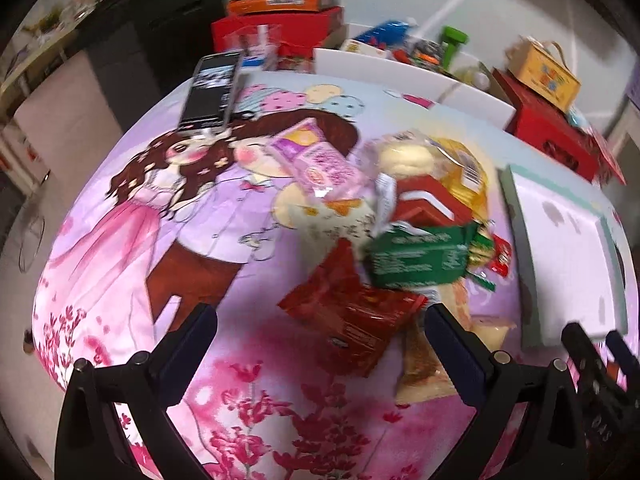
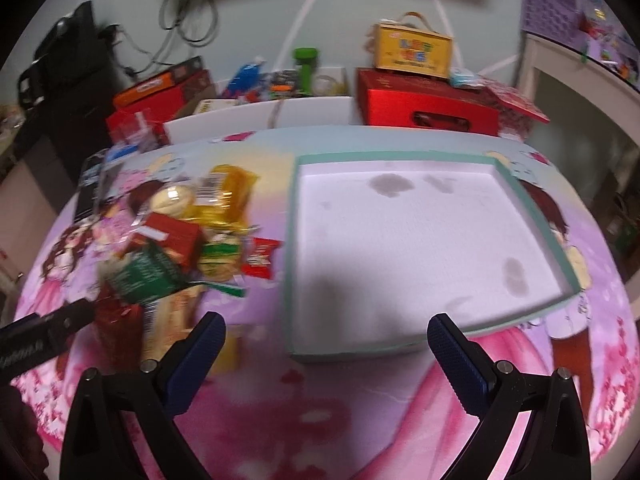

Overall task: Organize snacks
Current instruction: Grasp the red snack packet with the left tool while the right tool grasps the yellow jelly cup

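Counter [image 1: 120,264] covered in a pink cartoon-print cloth. Snack pile [image 1: 392,216] heaped left of the tray [image 2: 292,240] — red packet [image 1: 352,316] nearest, green packet [image 1: 420,258] above it, then a red box [image 1: 432,200], pink packet [image 1: 320,160] and yellow bag [image 1: 464,164]. Tray teal-rimmed, white inside, holding no snacks. Left gripper [image 1: 320,344] — jaws spread wide, empty, over the red packet. Right gripper [image 2: 326,350] likewise wide apart and empty, at the tray's near edge.

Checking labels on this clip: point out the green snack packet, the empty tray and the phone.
green snack packet [image 1: 420,258], left wrist view, middle of its printed face
tray [image 2: 516,196], right wrist view, its teal right rim
phone [image 1: 210,90], left wrist view, centre of its screen
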Demonstrator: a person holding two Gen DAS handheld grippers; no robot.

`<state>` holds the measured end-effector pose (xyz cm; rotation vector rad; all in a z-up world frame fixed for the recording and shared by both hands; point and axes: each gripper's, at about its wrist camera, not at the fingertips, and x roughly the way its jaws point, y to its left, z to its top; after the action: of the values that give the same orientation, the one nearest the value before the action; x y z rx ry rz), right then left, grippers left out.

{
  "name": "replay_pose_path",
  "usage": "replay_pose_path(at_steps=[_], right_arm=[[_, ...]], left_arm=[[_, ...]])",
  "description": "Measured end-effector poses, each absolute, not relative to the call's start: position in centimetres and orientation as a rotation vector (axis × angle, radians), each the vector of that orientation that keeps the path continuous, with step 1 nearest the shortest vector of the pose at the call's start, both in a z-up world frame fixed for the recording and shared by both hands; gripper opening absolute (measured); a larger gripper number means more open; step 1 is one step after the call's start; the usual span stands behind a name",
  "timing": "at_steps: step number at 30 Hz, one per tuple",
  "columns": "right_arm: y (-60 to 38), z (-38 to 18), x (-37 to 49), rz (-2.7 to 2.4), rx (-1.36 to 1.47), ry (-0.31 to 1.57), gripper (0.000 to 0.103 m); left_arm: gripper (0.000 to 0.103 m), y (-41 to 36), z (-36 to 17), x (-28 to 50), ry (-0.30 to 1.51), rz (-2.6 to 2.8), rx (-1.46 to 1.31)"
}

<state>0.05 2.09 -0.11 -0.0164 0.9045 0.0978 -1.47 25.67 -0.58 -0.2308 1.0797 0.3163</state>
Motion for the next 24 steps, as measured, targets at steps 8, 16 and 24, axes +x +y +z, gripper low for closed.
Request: replay_pose_path(at_steps=[8,16,24], right_arm=[[5.6,-1.3,-0.2,0.265,-0.039,0.944,0.097],[7.5,-3.2,0.3,0.332,-0.069,1.004,0.079],[8.5,-4.7,1.0,0.355,-0.104,1.059,0.057]], left_arm=[[0.103,26.4,-1.9,-1.1,1.128,0.314,-0.291],[0.103,27.7,-4.7,0.7,1.227,0.306,-0.455],[0.093,28.3,-6.4,1.5,1.264,0.345,-0.527]])
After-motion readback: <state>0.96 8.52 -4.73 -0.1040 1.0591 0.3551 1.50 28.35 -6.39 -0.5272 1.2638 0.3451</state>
